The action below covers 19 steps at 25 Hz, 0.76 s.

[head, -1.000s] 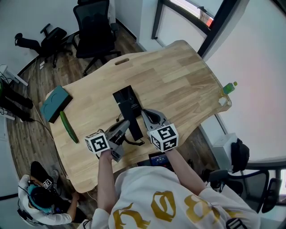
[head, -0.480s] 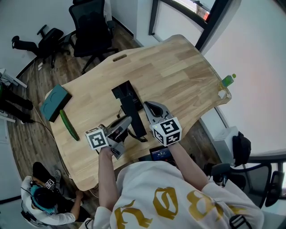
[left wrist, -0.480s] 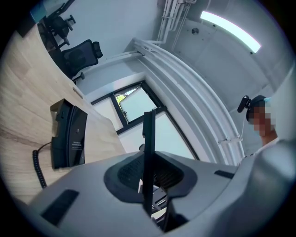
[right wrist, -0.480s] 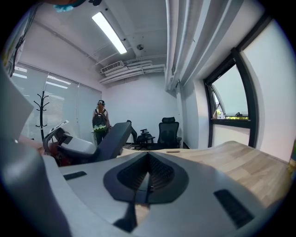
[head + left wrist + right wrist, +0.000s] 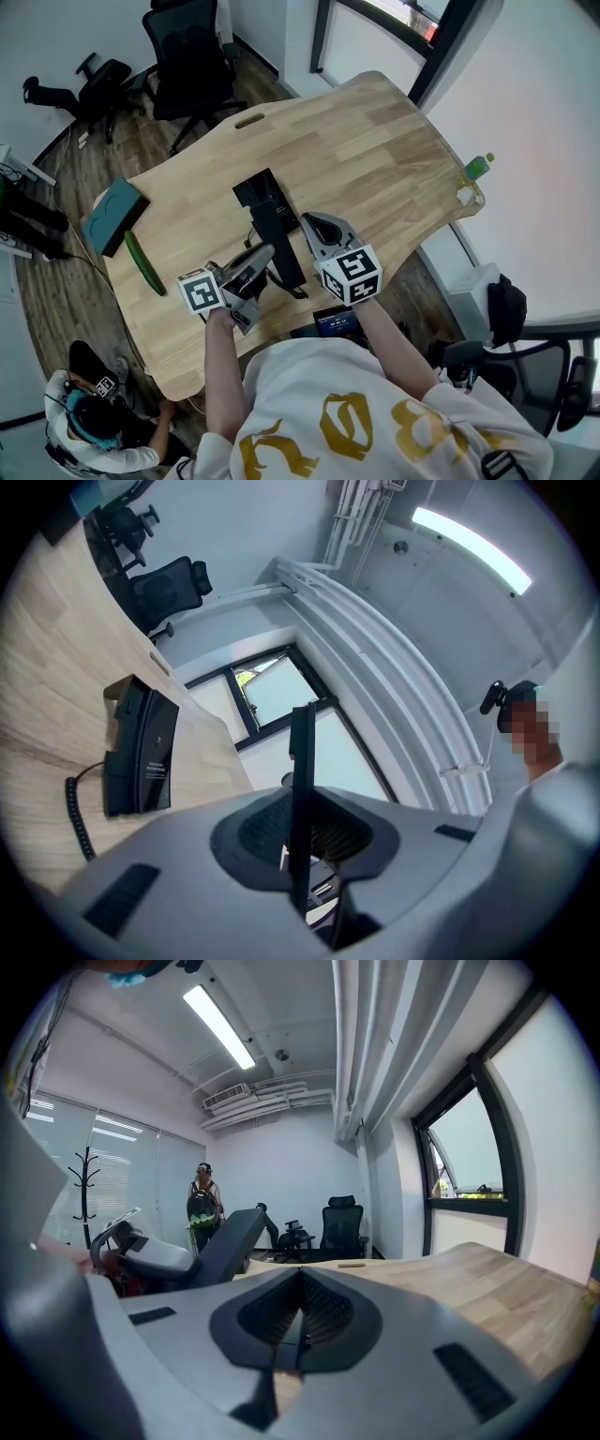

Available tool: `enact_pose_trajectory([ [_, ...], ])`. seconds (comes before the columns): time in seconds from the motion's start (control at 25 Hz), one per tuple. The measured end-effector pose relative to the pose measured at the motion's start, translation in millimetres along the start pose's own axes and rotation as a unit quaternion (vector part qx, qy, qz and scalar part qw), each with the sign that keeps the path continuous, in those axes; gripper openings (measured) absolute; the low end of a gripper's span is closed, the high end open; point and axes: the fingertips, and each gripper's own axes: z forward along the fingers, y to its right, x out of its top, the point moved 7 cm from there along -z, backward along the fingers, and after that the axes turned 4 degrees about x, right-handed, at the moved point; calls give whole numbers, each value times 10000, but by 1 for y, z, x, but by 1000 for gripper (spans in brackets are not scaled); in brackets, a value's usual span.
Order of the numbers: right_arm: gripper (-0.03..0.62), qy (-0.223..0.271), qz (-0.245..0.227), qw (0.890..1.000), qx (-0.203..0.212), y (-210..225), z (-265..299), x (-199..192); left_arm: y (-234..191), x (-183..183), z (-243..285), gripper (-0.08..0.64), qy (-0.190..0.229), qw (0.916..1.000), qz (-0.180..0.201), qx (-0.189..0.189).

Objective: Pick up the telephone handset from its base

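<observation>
The right claw (image 5: pixel 312 225) is pressed together with nothing between its jaws. It hangs just to the right of the left claw (image 5: pixel 263 254), close beside what that one holds. A coiled black cord (image 5: pixel 77 813) lies on the pale wooden worktop (image 5: pixel 375 150) below and to the left of the left claw, and runs toward the telephone base (image 5: pixel 141 752). Well off to the left of that claw lies a green cucumber (image 5: pixel 145 265). Farther left and ahead of it, a flat teal object (image 5: pixel 114 217) sits at the worktop's edge. Past the worktop, ahead of both claws, stand black office chairs (image 5: pixel 192 66), and a person (image 5: pixel 89 412) sits on the floor behind and to the left.

The left claw is pinching the telephone handset (image 5: pixel 302 752), a slim black bar that shows edge-on between its jaws. The handset is clear of the base and slants across the space between the two claws. The base, black and oblong with small pale print on it, rests on the worktop ahead and to the left of the left claw.

A green bottle (image 5: pixel 478 169) stands far to the right of the right claw, at the worktop's far corner. What it holds cannot be told.
</observation>
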Motion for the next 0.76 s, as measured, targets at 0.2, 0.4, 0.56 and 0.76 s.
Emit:
enact_pose_trajectory([
  [0.2, 5, 2, -27, 10000, -28, -1, 0, -1, 1, 0, -1, 72, 14, 10000, -20, -64],
  [0.4, 5, -22, -30, 10000, -52, 2, -1, -2, -2, -1, -3, 72, 66, 9999, -75, -66],
  [0.56, 5, -34, -33, 10000, -66, 0, 0, -3, -3, 0, -6, 72, 110, 9999, -112, -66],
  [0.76, 5, -66, -27, 10000, -60, -3, 1, -3, -2, -1, -9, 72, 127, 9997, -168, -85],
])
